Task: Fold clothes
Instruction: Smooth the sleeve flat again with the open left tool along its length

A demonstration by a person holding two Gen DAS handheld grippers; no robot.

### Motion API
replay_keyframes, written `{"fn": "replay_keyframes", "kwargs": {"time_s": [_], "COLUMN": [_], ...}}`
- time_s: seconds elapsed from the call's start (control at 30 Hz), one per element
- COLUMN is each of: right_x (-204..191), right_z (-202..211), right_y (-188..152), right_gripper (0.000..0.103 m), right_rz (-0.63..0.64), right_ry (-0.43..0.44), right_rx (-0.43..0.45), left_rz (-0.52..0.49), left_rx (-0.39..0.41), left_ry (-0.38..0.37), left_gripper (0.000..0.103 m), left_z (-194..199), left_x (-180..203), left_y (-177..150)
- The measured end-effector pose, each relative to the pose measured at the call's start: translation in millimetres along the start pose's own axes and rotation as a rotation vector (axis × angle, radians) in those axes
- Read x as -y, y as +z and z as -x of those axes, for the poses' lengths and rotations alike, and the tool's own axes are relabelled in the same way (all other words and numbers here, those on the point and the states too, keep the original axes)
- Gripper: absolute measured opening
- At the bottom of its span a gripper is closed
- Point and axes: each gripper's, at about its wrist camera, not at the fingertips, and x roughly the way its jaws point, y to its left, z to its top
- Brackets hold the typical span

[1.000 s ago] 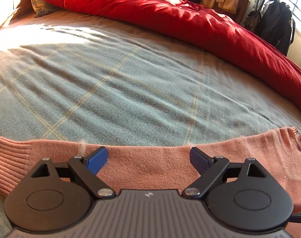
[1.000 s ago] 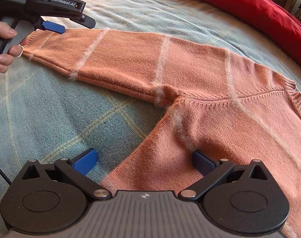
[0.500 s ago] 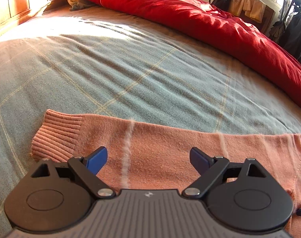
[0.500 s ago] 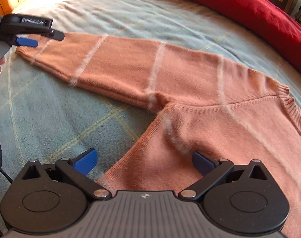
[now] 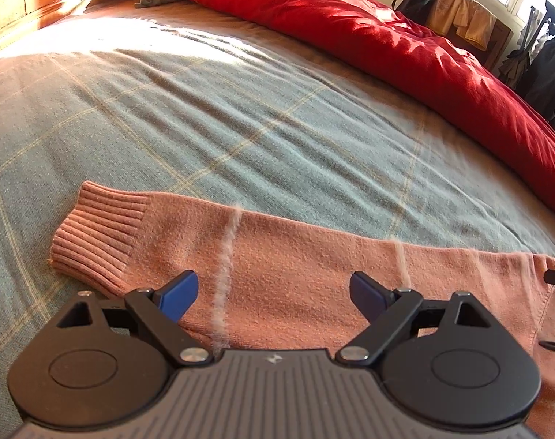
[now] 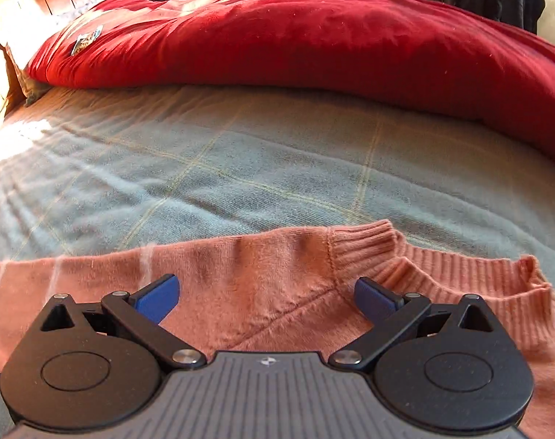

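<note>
Flat, we saw a salmon sweater (image 5: 314, 274) with pale stripes | cuff (image 5: 98, 237) lower left, left view only | collar (image 6: 442, 263) right view only | left gripper (image 5: 273, 292), right gripper (image 6: 266, 296): jaws spread, empty

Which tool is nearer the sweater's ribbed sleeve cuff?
Left. The left tool hovers open over the sleeve just beside the ribbed sleeve cuff; the right tool is open over the shoulder by the neckline, far along the sweater.

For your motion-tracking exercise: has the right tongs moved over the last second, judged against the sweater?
Yes. The right tongs moved up the sweater, from the armpit by the side edge to the shoulder beside the ribbed collar, facing the red duvet.
</note>
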Motion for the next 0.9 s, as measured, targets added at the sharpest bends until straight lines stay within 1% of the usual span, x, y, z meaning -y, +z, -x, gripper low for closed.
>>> {"fn": "replay_keyframes", "kwargs": {"time_s": [0.13,0.23,0.27,0.33,0.43,0.5,0.57,0.63,0.73,0.8,0.83,0.9], "right_x": [-7,-9,-12,-25,-47,-62,-67,-60,-59,-62,-60,-54], "right_z": [-30,-22,-12,7,8,-14,-36,-41,-21,2,9,4], "right_y": [16,29,29,23,11,7,8,15,25,23,20,15], "right_gripper": [0.103,0.103,0.103,0.103,0.103,0.103,0.103,0.103,0.103,0.103,0.103,0.103], "right_rz": [0.065,0.013,0.001,0.031,0.101,0.170,0.193,0.105,0.036,0.053,0.050,0.017], "right_ry": [-0.036,-0.035,-0.014,0.042,0.119,0.122,0.059,0.060,0.075,0.069,0.056,0.048], "right_rx": [-0.011,-0.020,-0.005,0.031,0.001,-0.060,-0.072,-0.034,0.011,0.052,0.057,0.029], "left_rz": [0.003,0.023,0.033,0.050,0.058,0.055,0.047,0.039,0.049,0.069,0.077,0.093], "left_rx": [-0.017,-0.015,-0.012,-0.007,-0.007,-0.011,-0.013,-0.013,0.000,0.003,0.001,-0.004], "left_ry": [0.012,0.014,0.011,0.002,-0.006,-0.009,-0.008,-0.005,0.003,0.000,-0.004,-0.012], "left_gripper": [0.090,0.090,0.090,0.090,0.090,0.090,0.090,0.090,0.090,0.090,0.090,0.090], "left_z": [-1,2,4,6,6,6,9,12,18,19,18,16], "left_x": [-4,-6,-7,-8,-9,-11,-12,-14,-19,-21,-22,-23], "left_y": [-2,-2,-2,-2,-5,-7,-9,-10,-10,-11,-12,-14]}}
